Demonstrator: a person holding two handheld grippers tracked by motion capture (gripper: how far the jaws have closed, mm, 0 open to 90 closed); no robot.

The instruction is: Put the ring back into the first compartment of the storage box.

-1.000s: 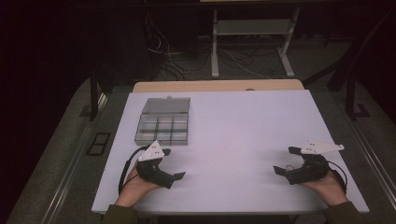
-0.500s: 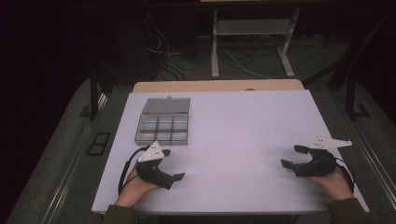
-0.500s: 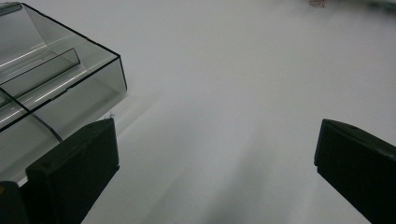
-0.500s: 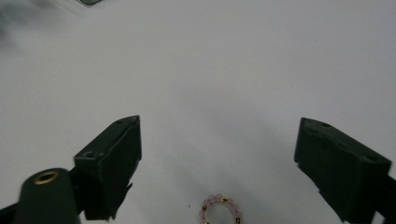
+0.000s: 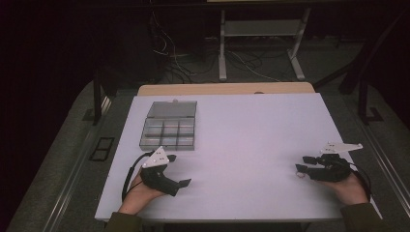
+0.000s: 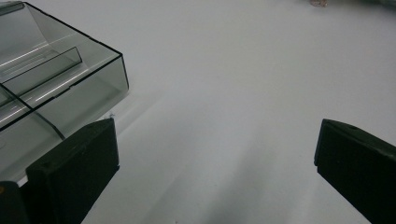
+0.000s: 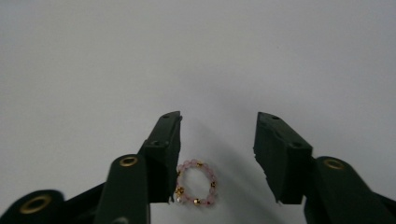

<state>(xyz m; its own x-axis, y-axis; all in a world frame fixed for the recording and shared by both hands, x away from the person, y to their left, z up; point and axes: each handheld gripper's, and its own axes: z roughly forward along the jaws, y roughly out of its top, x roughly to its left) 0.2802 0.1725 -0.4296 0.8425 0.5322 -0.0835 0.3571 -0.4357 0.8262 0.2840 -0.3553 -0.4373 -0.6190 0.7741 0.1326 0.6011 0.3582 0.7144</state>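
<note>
Shifted outward toward the desk's (image 5: 251, 125) right edge since a second ago, right gripper (image 7: 217, 154), jaws just closing around bead bracelet (image 7: 195, 183), not yet pinched. Lay flat on desk, touching one jaw. Left gripper (image 6: 215, 177) wide open, beside clear compartment box (image 6: 51, 88).

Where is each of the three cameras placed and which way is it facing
High view: above the person's side, facing forward and down on the table; both hands show.
Left gripper view: rides the left hand-held gripper, facing the clear box; open black jaws show.
Right gripper view: rides the right hand-held gripper, facing the bead bracelet between its jaws.
Shared: high and left views show the box.
</note>
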